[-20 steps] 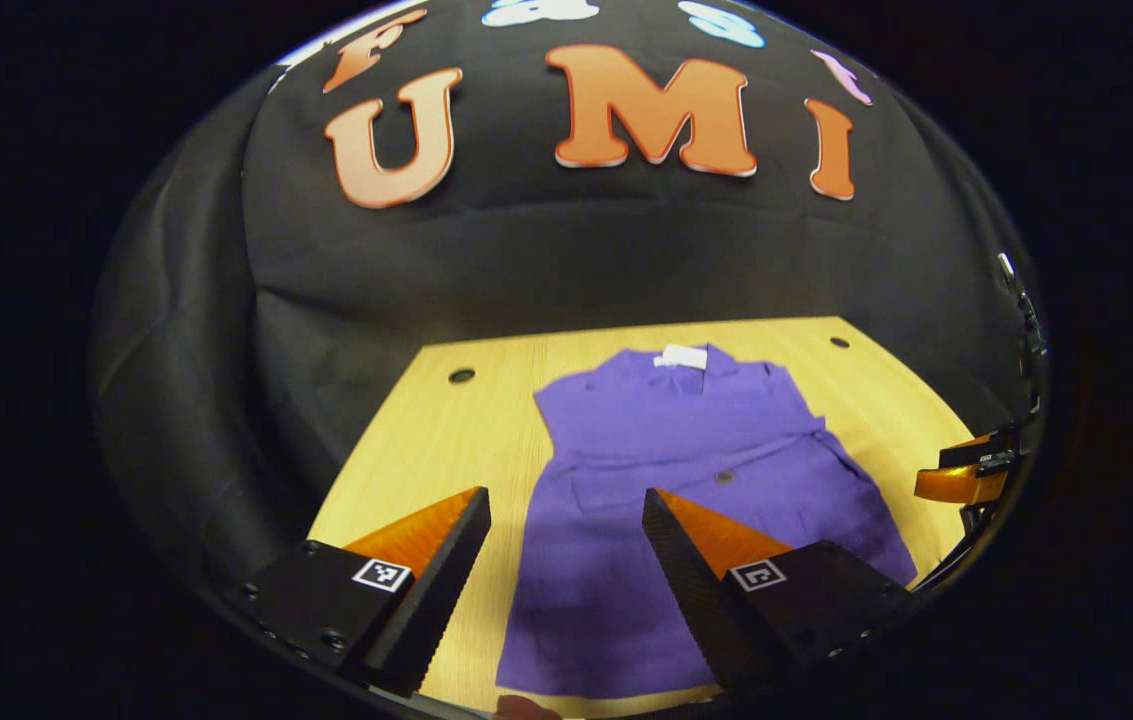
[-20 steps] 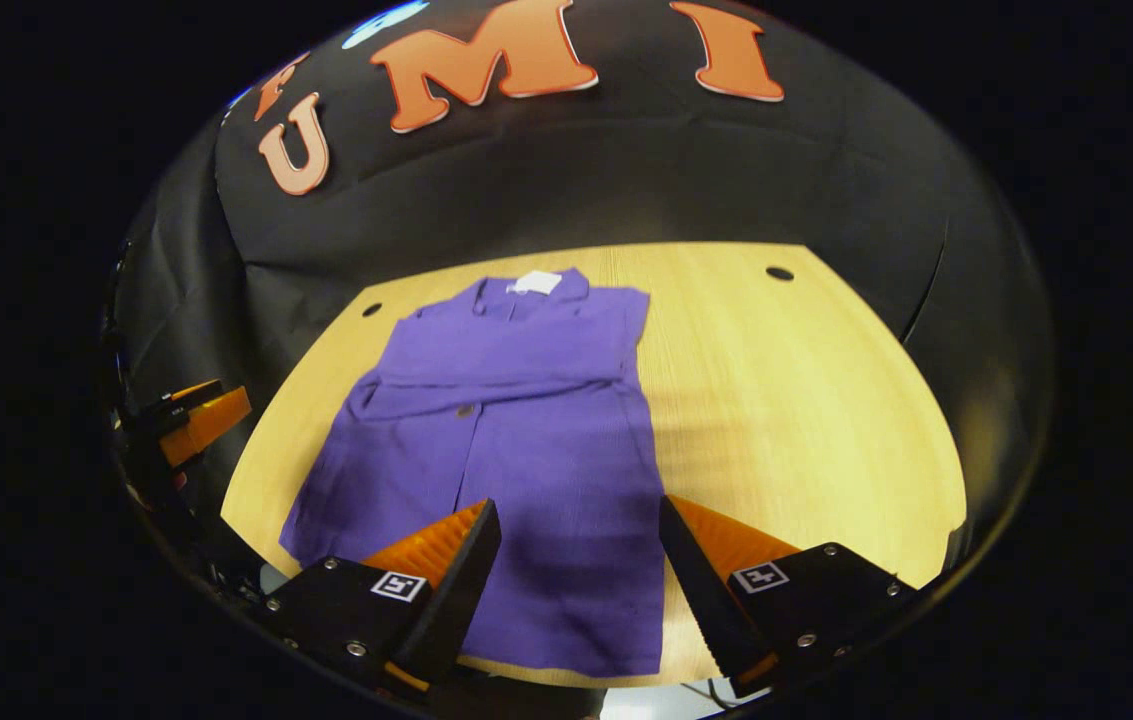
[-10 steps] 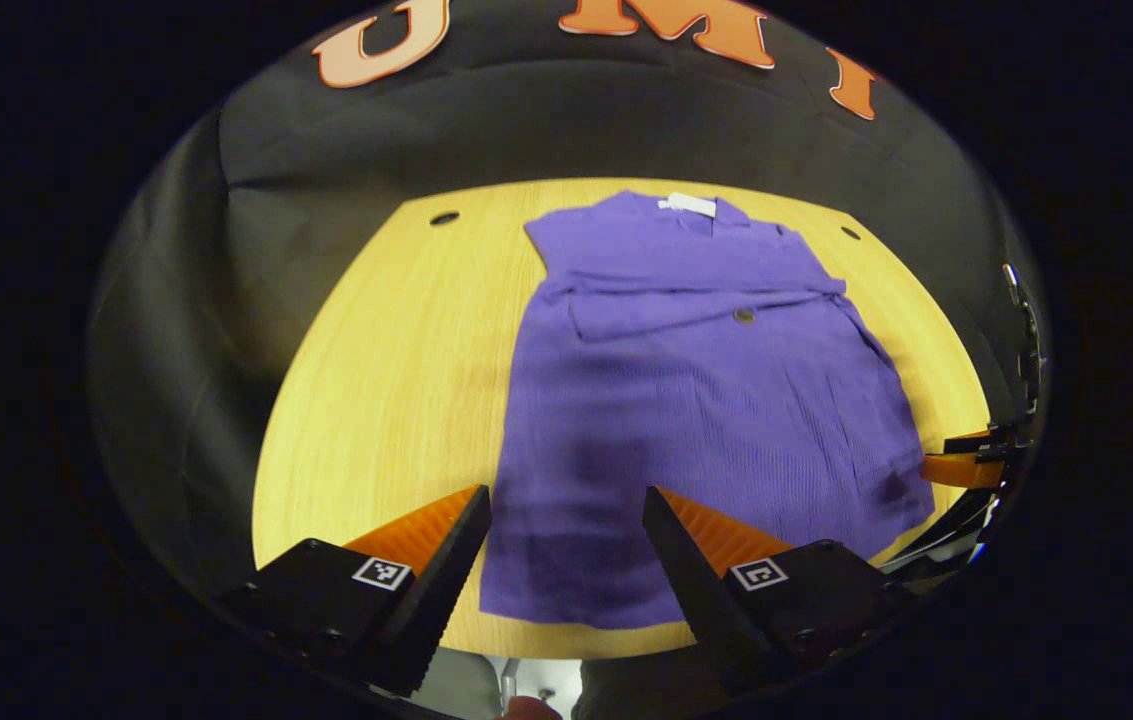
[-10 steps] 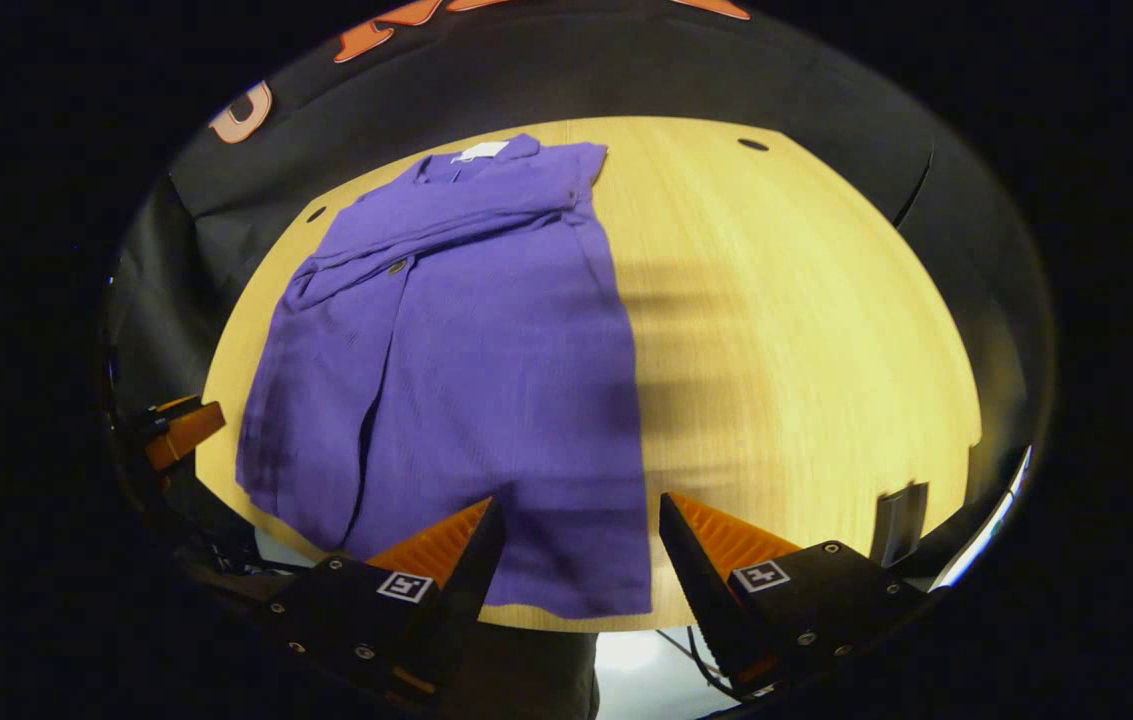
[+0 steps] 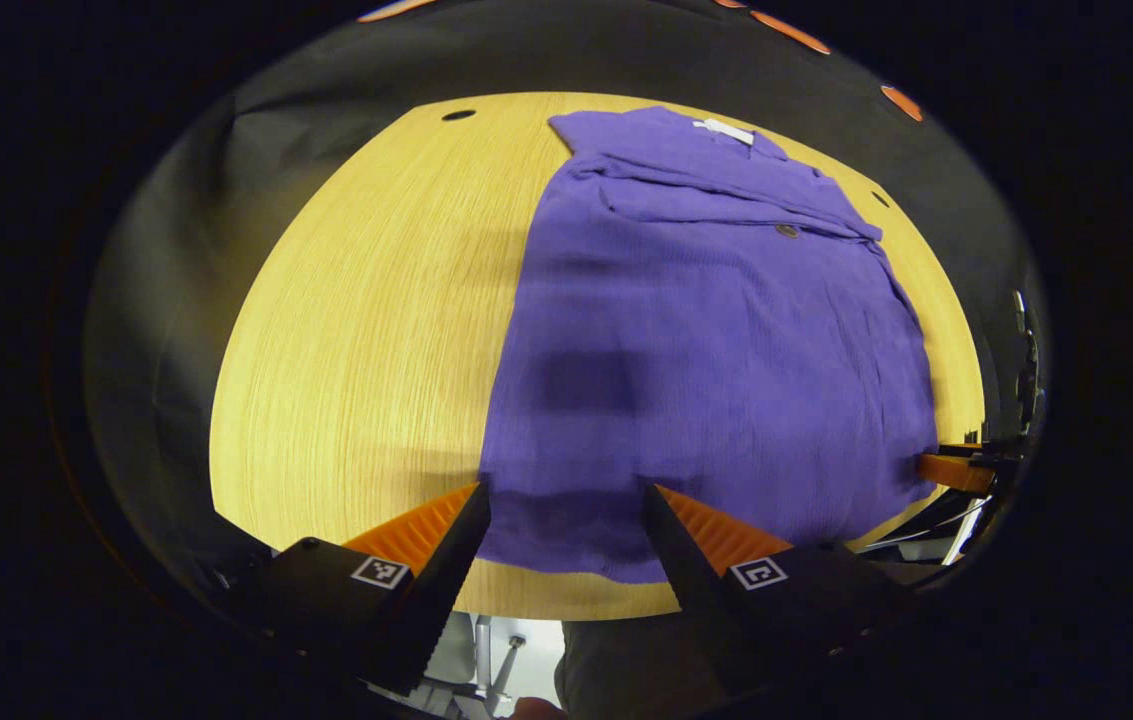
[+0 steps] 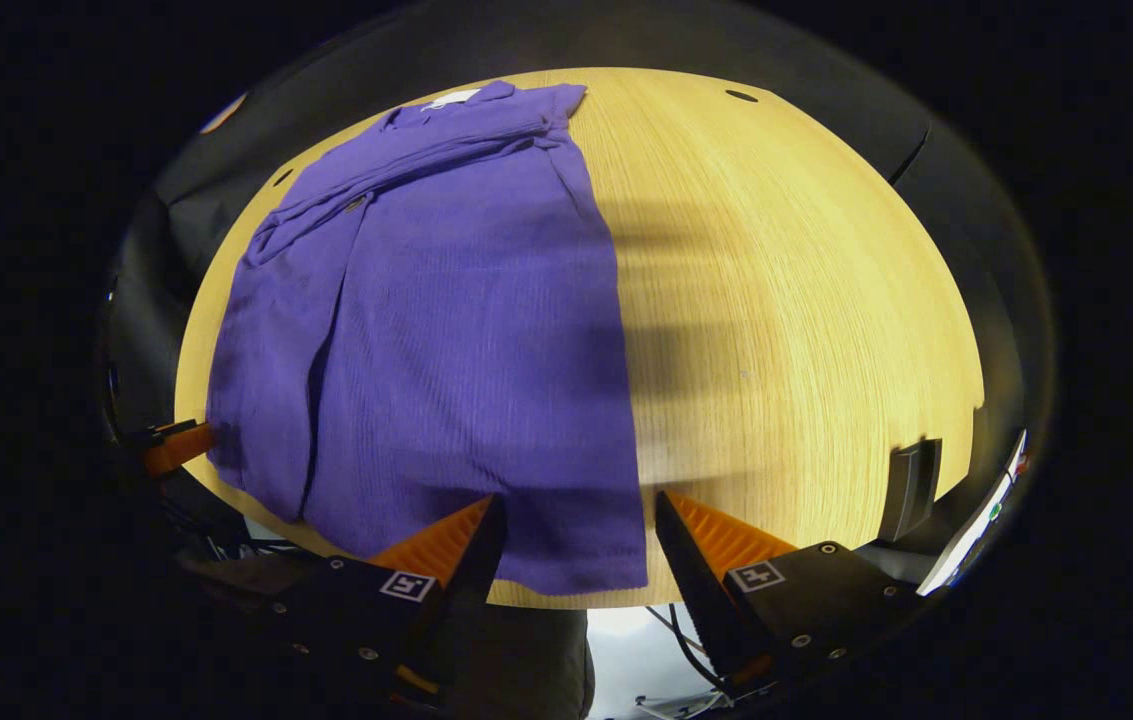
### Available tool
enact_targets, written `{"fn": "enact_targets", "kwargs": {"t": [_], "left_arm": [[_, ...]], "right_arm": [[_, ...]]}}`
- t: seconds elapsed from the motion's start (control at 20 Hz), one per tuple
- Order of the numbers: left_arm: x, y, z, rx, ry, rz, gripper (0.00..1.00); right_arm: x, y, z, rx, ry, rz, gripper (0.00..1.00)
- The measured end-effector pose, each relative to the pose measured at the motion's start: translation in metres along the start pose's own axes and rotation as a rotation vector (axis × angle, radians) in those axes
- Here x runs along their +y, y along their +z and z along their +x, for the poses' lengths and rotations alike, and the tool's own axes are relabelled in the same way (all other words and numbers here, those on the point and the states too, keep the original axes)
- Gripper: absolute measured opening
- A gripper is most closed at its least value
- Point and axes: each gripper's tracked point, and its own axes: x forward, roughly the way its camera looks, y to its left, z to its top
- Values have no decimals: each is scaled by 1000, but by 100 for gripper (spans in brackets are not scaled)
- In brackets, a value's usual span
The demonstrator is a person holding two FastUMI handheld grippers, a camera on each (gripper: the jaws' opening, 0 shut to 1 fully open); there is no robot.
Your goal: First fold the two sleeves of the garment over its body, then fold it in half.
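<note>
Both cameras have tipped down toward the near hem since a second ago. Purple garment [image 5: 716, 340] lies flat on the wooden table [image 5: 366, 330], sleeves folded across its chest. My left gripper [image 5: 566, 520] and right gripper [image 6: 576, 530] hover wide apart, one over each hem corner. Uneven pinches could skew the fold.

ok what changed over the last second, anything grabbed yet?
Nothing grabbed. Both grippers tipped down and closed in on the near hem of the purple garment: the left gripper now frames its near-left corner, the right gripper its near-right corner. Both stayed open. The garment lies unmoved on the table, sleeves folded across.
</note>
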Motion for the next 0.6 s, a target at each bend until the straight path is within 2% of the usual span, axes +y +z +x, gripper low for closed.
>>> {"fn": "enact_targets", "kwargs": {"t": [0.05, 0.25, 0.35, 0.4, 0.45, 0.5, 0.55, 0.6], "left_arm": [[-2, -3, 3, 19, -15, -10, 100], [26, -23, -3, 67, 18, -3, 99], [30, -26, 0, 84, 16, 39, 100], [31, -25, 1, 86, 17, 38, 100], [31, -25, 3, 101, 17, 42, 100], [28, -24, 3, 113, 7, 59, 100], [27, -22, 4, 119, 0, 77, 100], [31, -23, 1, 121, -10, 106, 100]], "right_arm": [[0, -2, -1, 9, -1, -5, 90], [0, -7, 0, 47, -7, -28, 82], [1, -9, 0, 58, -7, -36, 79], [0, -9, 1, 64, -11, -38, 75], [-1, -12, 1, 76, -15, -39, 65], [1, -13, 1, 88, -11, -48, 59], [1, -16, 1, 91, -10, -50, 65], [2, -16, 1, 91, -13, -51, 57]]}}
